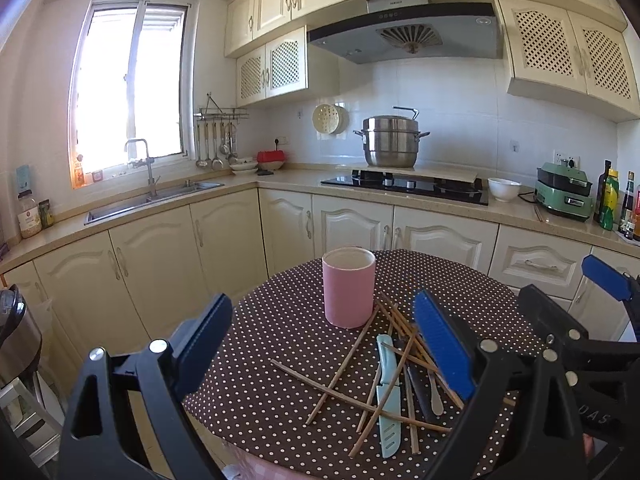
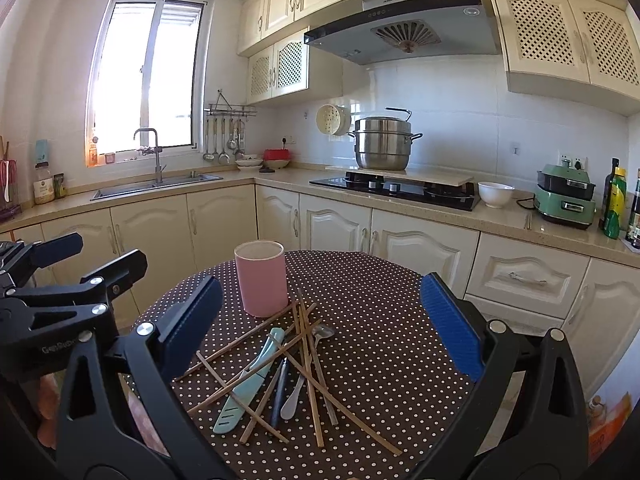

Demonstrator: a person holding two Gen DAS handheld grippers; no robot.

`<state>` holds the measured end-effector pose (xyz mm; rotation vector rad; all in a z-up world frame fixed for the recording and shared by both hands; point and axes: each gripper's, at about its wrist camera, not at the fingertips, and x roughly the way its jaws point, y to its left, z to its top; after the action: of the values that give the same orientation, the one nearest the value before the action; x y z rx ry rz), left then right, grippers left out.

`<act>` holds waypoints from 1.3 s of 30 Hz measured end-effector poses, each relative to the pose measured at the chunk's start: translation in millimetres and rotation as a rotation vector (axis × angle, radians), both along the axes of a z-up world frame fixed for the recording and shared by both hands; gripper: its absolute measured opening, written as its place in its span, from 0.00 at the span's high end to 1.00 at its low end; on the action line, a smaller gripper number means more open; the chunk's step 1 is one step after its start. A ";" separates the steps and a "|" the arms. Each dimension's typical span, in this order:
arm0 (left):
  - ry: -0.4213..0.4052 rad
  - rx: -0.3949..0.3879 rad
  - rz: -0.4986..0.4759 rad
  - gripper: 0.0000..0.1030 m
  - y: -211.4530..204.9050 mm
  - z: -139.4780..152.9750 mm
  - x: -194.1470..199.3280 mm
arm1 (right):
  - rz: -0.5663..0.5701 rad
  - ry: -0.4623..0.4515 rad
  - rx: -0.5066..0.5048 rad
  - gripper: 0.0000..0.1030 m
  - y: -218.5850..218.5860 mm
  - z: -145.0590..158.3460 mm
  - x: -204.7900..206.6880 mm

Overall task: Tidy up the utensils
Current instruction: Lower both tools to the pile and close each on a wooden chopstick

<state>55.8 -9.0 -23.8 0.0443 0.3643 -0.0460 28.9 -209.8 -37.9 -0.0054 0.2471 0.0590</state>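
Note:
A pink cylindrical holder [image 1: 349, 292] [image 2: 261, 278] stands upright on a round table with a brown polka-dot cloth [image 1: 280, 344] [image 2: 380, 340]. In front of it lies a loose heap of several wooden chopsticks [image 1: 348, 364] [image 2: 306, 360], a light-blue sheathed knife [image 1: 387, 396] [image 2: 250, 380], a spoon [image 1: 436, 398] [image 2: 316, 344] and a dark utensil [image 2: 278, 396]. My left gripper [image 1: 324, 340] hovers open above the heap. My right gripper [image 2: 320, 320] is open too, over the pile, holding nothing. Each gripper shows at the edge of the other's view.
Behind the table run cream kitchen cabinets [image 1: 224, 240] with a sink [image 1: 160, 196], a black hob [image 1: 408, 186] carrying a steel steamer pot [image 1: 390, 142], a white bowl [image 1: 503, 189], a green appliance [image 1: 564, 192] and bottles [image 1: 610, 200]. An appliance [image 1: 16, 328] stands at the left.

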 end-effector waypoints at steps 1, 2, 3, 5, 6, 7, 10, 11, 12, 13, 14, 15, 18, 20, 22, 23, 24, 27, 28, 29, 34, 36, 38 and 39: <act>0.019 -0.008 -0.005 0.12 1.5 -1.9 3.7 | 0.002 0.011 0.001 0.06 -2.4 -1.1 4.4; 0.046 -0.020 -0.006 0.12 3.7 -4.0 8.9 | 0.005 0.025 0.003 0.06 -4.9 -2.5 9.5; 0.082 -0.039 -0.002 0.12 7.5 -6.9 15.8 | 0.009 0.041 0.003 0.06 -7.2 -4.0 15.3; 0.154 -0.087 0.000 0.12 16.6 -14.4 30.1 | 0.026 0.088 -0.005 0.06 -11.0 -8.8 28.5; 0.198 -0.124 -0.001 0.12 23.0 -20.0 38.9 | 0.033 0.123 -0.009 0.06 -13.1 -12.4 37.3; 0.246 -0.155 0.005 0.12 28.8 -25.7 47.8 | 0.039 0.150 -0.013 0.06 -14.9 -16.8 44.5; 0.387 -0.246 0.023 0.13 41.3 -48.4 72.7 | 0.063 0.225 -0.056 0.06 -15.1 -32.4 67.5; 0.434 -0.263 0.030 0.13 43.0 -56.3 80.0 | 0.068 0.248 -0.072 0.06 -14.6 -38.0 74.2; 0.484 -0.284 0.034 0.13 44.3 -65.9 87.4 | 0.079 0.282 -0.089 0.06 -14.4 -44.9 82.4; 0.513 -0.301 0.030 0.13 44.2 -74.1 93.7 | 0.090 0.300 -0.095 0.06 -14.9 -51.0 87.5; 0.544 -0.311 0.032 0.13 44.0 -81.9 99.3 | 0.095 0.320 -0.099 0.06 -15.8 -56.2 92.7; 0.580 -0.308 0.046 0.20 42.5 -90.9 106.0 | 0.098 0.341 -0.105 0.06 -17.4 -61.3 97.8; 0.669 -0.336 0.039 0.36 38.7 -111.8 119.9 | 0.122 0.399 -0.123 0.06 -20.0 -77.7 110.2; 0.715 -0.344 0.033 0.43 32.9 -123.8 126.1 | 0.135 0.437 -0.138 0.06 -21.9 -88.5 116.4; 0.753 -0.326 0.034 0.50 23.1 -136.4 131.6 | 0.154 0.466 -0.143 0.13 -23.7 -96.1 119.8; 0.766 -0.322 0.035 0.52 19.1 -141.1 134.2 | 0.166 0.485 -0.144 0.15 -24.3 -99.0 121.9; 0.781 -0.312 0.039 0.55 14.9 -147.4 136.9 | 0.178 0.502 -0.145 0.18 -25.3 -101.9 123.6; 0.800 -0.291 0.059 0.63 9.1 -154.0 145.4 | 0.234 0.558 -0.158 0.27 -24.1 -109.5 127.2; 0.799 -0.282 0.070 0.68 7.6 -154.3 148.1 | 0.266 0.581 -0.162 0.33 -22.9 -112.3 128.9; 0.797 -0.278 0.076 0.72 7.1 -154.9 149.8 | 0.290 0.601 -0.164 0.38 -21.9 -114.6 130.8; 0.797 -0.291 0.084 0.89 10.8 -156.6 152.6 | 0.396 0.676 -0.202 0.68 -10.9 -119.7 140.5; 0.789 -0.293 0.090 0.93 14.6 -154.8 152.3 | 0.425 0.693 -0.226 0.72 -4.5 -120.5 143.1; 0.783 -0.309 0.083 0.96 19.6 -151.7 149.8 | 0.460 0.714 -0.250 0.74 2.9 -121.9 147.5; 0.775 -0.310 0.079 0.99 19.9 -149.8 149.3 | 0.469 0.729 -0.266 0.76 6.9 -123.5 150.0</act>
<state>205.1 10.9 -173.6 -0.3040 1.1285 -0.0399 179.0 -202.9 -161.4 -0.3113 0.9783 0.4991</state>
